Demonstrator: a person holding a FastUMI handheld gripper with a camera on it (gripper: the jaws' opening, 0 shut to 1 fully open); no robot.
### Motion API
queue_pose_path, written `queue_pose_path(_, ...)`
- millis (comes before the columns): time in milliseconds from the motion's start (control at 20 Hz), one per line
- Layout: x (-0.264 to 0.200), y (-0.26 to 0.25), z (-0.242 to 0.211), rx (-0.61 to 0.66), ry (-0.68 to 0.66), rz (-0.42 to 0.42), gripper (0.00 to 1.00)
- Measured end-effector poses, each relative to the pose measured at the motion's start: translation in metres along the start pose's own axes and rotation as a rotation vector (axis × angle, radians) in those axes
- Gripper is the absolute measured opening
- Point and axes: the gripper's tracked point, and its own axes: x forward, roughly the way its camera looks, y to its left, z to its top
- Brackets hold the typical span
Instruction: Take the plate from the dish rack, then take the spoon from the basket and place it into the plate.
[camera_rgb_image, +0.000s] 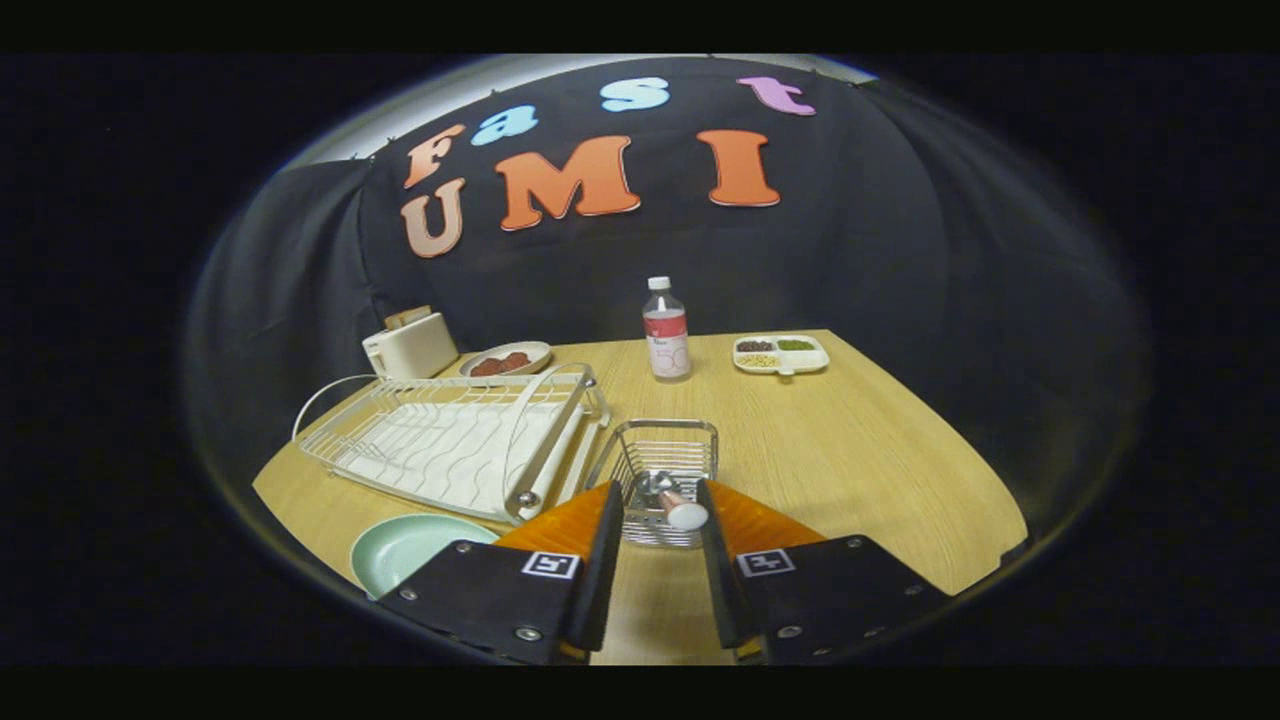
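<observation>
Desk: pale wood-grain top, carrying everything in the booth.

Dish rack: white wire, lying along the desk's left edge. It looks empty, tines bare over the drip tray.

Plate: pale green, flat on the desk at the near left corner, just in front of the rack. So the first step reads as done: the plate is out and set down.

Basket: small wire basket near the middle of the near edge, just right of the rack's end.

Toaster at the far left corner, a small dish of something reddish-brown beside it. Bottle upright at the far edge, middle. A divided tray of beans or grains to its right.

Spoon: standing slanted in the basket, bowl down among the wires, rounded handle end leaning toward the near side.

Gripper: fingers spread wide, holding nothing, their tips either side of the basket's near part. The spoon's handle end sits in the gap between them, closer to the right finger. I cannot tell whether it touches that finger.

Step in hand, as I judge it: fetching the spoon. Next move calls for centring on the handle end, closing both fingers on it, lifting clear of the basket's rim without dragging the basket, then carrying left to the plate. The handle looks smooth and rounded, so it may slip.
</observation>
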Motion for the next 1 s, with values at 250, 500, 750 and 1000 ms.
queue_pose_path(250,0.003,-0.004,0.004,-0.003,0.017,-0.020,0.14)
queue_pose_path(500,-0.009,-0.002,0.039,-0.001,-0.005,-0.014,0.13)
queue_pose_path(750,-0.026,-0.003,0.080,0.015,-0.058,-0.019,0.12)
queue_pose_path(1000,-0.046,0.000,0.108,0.031,-0.063,-0.003,0.12)
